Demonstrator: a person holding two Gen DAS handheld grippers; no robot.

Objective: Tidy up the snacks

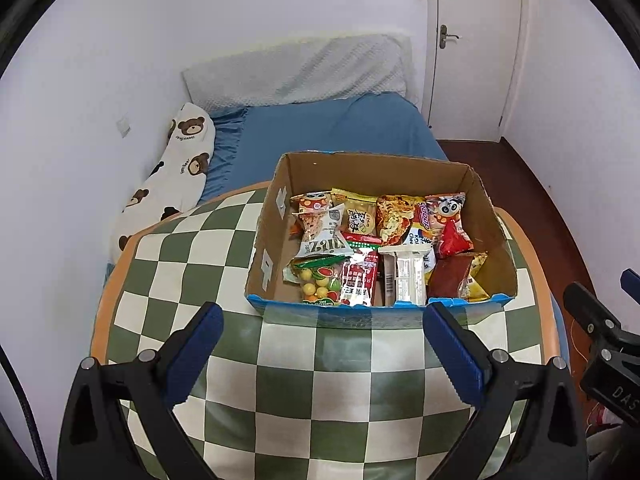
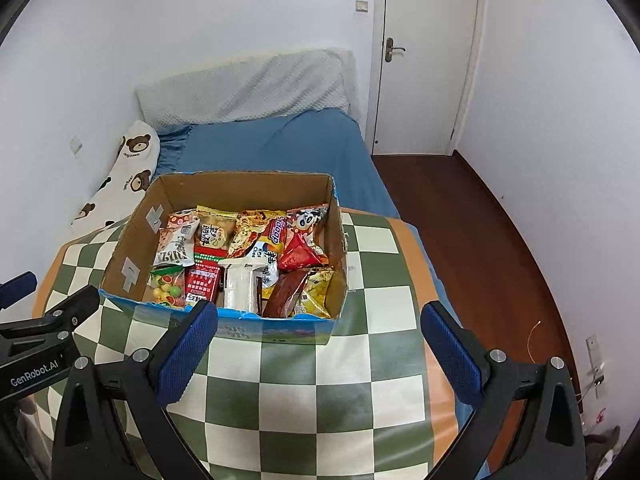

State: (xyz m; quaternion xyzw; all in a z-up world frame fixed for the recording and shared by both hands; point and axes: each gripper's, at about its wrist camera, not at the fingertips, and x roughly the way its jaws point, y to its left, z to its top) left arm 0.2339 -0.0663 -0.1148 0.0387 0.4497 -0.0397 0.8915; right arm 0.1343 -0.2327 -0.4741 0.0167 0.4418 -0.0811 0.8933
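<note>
Both tools hang wide open with nothing in them: the left tool (image 1: 322, 320) low in its frame, the right tool (image 2: 320, 318) likewise. The cardboard box (image 1: 268, 248) sits mid-frame on the checkered table (image 1: 320, 380), packed with snack packets (image 1: 372, 248). Behind it, upper frame, are the blue bed (image 1: 320, 124) and the white door (image 1: 476, 32).

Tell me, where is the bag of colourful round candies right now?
The candy bag lies in the cardboard box, in the near left corner in both wrist views, beside a red packet.
</note>
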